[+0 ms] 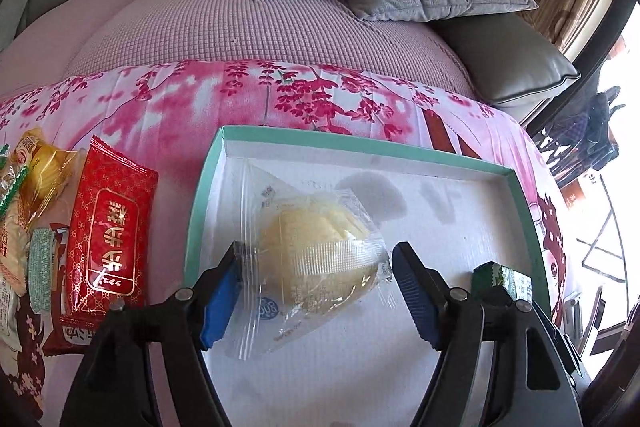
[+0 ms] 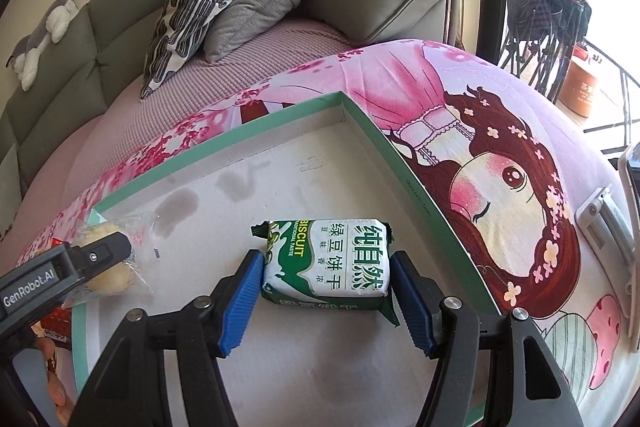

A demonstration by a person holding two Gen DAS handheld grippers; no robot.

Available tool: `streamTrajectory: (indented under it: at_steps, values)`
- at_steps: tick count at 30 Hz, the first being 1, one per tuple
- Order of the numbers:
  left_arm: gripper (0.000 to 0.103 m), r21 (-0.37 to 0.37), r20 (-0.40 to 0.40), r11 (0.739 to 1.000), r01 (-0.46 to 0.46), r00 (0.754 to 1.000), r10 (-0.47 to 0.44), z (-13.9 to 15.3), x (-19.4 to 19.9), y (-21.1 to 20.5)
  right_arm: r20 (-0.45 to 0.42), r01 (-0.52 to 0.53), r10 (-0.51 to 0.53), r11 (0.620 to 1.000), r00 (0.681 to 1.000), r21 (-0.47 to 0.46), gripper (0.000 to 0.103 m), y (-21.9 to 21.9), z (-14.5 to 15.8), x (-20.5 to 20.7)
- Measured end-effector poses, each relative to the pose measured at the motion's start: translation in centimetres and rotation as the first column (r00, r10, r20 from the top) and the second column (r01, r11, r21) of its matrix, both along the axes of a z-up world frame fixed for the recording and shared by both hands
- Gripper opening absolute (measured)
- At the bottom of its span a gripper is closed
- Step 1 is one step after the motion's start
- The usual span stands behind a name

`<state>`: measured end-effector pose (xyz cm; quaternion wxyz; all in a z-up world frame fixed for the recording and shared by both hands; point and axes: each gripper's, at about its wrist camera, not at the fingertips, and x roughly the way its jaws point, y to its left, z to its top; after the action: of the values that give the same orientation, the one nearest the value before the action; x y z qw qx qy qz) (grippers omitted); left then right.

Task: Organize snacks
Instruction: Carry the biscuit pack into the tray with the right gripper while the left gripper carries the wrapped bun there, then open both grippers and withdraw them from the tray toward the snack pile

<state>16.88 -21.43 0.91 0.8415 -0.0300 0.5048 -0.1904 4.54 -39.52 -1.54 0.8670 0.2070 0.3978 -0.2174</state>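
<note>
Step in hand: release of two snacks onto the floor of the teal-edged box point(image 1: 404, 151).
Left tongs point(image 1: 316, 269): released, pads apart either side of clear-wrapped cake point(image 1: 316, 247); left pad grazing the wrapper edge, right pad clear of it. Cake lying flat in the box, near its left wall.
Right tongs point(image 2: 326, 269): released, pads just beside both ends of green biscuit pack point(image 2: 326, 263), no visible squeeze. Pack flat on the box floor, well apart from the cake.
Advice: withdraw straight back and upward, pads kept wide, to avoid snagging crinkled wrapper ends or dragging either item.
Box contents: cake and biscuit pack only, plus faint grey stains.
Outside, on the pink cloth left of the box: red packet point(image 1: 108, 231), yellow wrapped snack point(image 1: 44, 167), several more.
</note>
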Motion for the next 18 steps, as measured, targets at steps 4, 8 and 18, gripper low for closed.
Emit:
streamTrajectory:
  at_steps: [4, 8, 18]
  values:
    - [0.092, -0.011, 0.013, 1.000, -0.016, 1.000, 0.016, 0.9, -0.5, 0.7, -0.010, -0.019, 0.019, 1.000, 1.000, -0.007, 0.076, 0.4, 0.3, 0.0]
    - [0.094, 0.002, 0.060, 0.999, -0.041, 0.997, 0.041, 2.1, -1.4, 1.8, -0.009, -0.039, 0.038, 0.999, 0.999, -0.019, 0.079, 0.9, 0.9, -0.1]
    - [0.103, 0.048, 0.155, 0.993, -0.109, 0.983, 0.100, 3.2, -4.0, 5.2, -0.005, -0.064, 0.064, 0.997, 0.998, -0.034, 0.103, 1.7, 1.6, -0.7]
